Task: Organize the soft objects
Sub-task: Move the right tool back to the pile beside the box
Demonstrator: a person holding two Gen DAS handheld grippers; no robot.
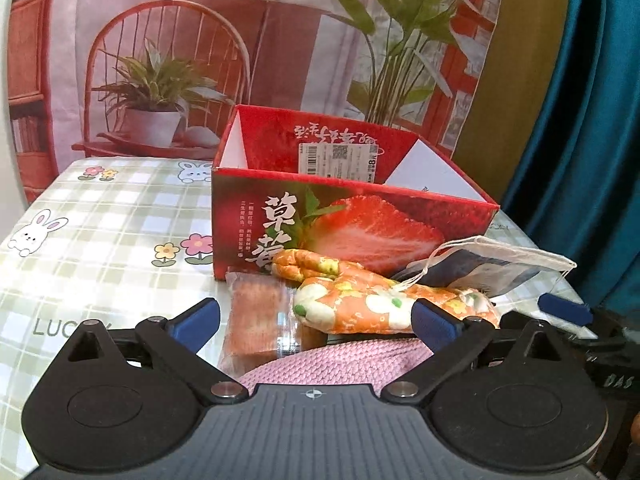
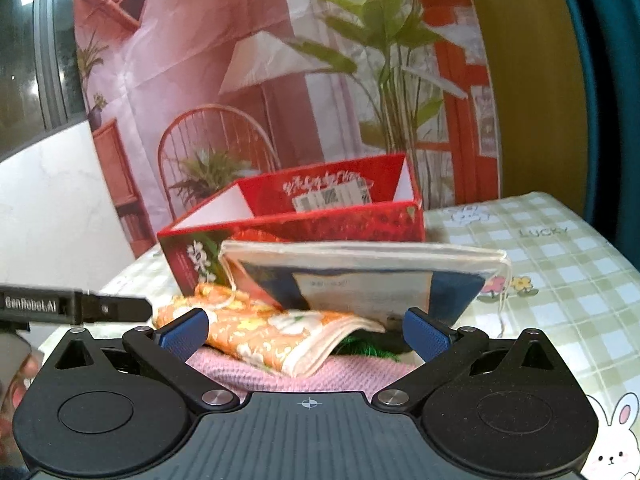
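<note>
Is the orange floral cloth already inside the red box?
No, the orange floral cloth lies on the table in front of the red box, outside its front wall.

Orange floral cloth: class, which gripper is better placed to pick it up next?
Probably the left gripper: its open jaws frame the orange floral cloth, bare on top. From the right, a face mask pack overlaps it.

Soft daylight, fisheye warp, slight blur

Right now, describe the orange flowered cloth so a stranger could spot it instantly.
Find the red strawberry box on the checked tablecloth. Against its front side lies a small pile, and the orange flowered cloth sits on top of a pink knitted piece. Only it has white and yellow blossoms on orange.
</note>
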